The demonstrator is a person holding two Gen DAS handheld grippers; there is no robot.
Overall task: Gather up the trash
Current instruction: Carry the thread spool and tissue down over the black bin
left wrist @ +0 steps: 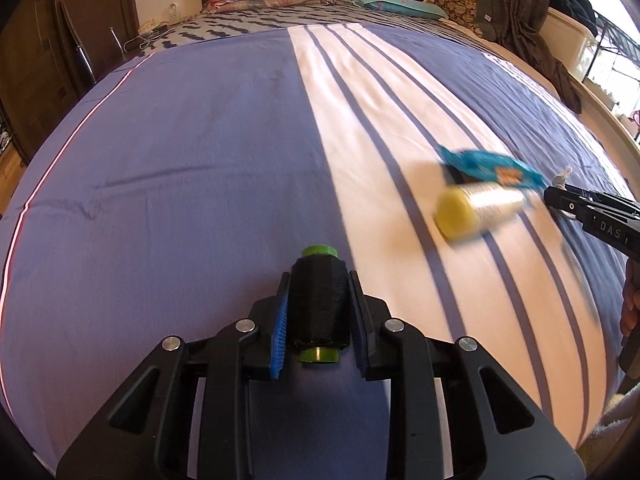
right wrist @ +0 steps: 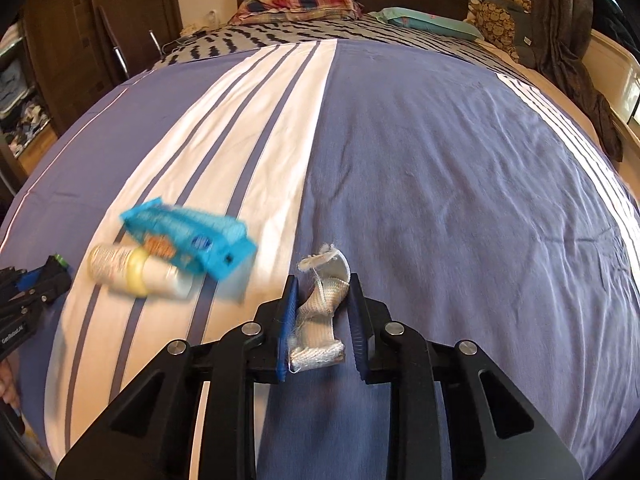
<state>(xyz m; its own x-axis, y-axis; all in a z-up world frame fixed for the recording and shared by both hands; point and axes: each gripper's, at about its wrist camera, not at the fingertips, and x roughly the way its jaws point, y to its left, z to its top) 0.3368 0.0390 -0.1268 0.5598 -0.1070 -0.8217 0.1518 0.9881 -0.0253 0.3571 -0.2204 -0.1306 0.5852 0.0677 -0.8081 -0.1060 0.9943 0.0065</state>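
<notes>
- Right now the left gripper (left wrist: 318, 292) is clamped on a black thread spool (left wrist: 319, 312), which sits squarely between the two fingers, its green core poking out past the tips at the far end and showing again at the near end.
- Blue pads (left wrist: 280, 336) press the spool's flanks on both sides; the spool runs lengthwise along the fingers, held above the blue part of the bedspread (left wrist: 180, 160).
- Over on the other side, the right gripper (right wrist: 322, 296) is pinched on a strip of white woven bandage (right wrist: 320, 316), crumpled between the fingers.
- Frayed end of that strip curls up just beyond the fingertips; the lower end bunches deep in the jaws, nearer the left finger.
- Between the two grippers, on the white striped band of the cover, lies a pale bottle with a yellow cap (left wrist: 476, 210) on its side.
- A blue wrapper (left wrist: 492, 166) rests just behind the bottle, touching or overlapping it; motion blur softens both.
- Both items lie well clear of either set of fingers, untouched.
- Far end of the bed: a plaid pillow (right wrist: 298, 0) and a teal pillow (right wrist: 432, 20) by the dark headboard.
</notes>
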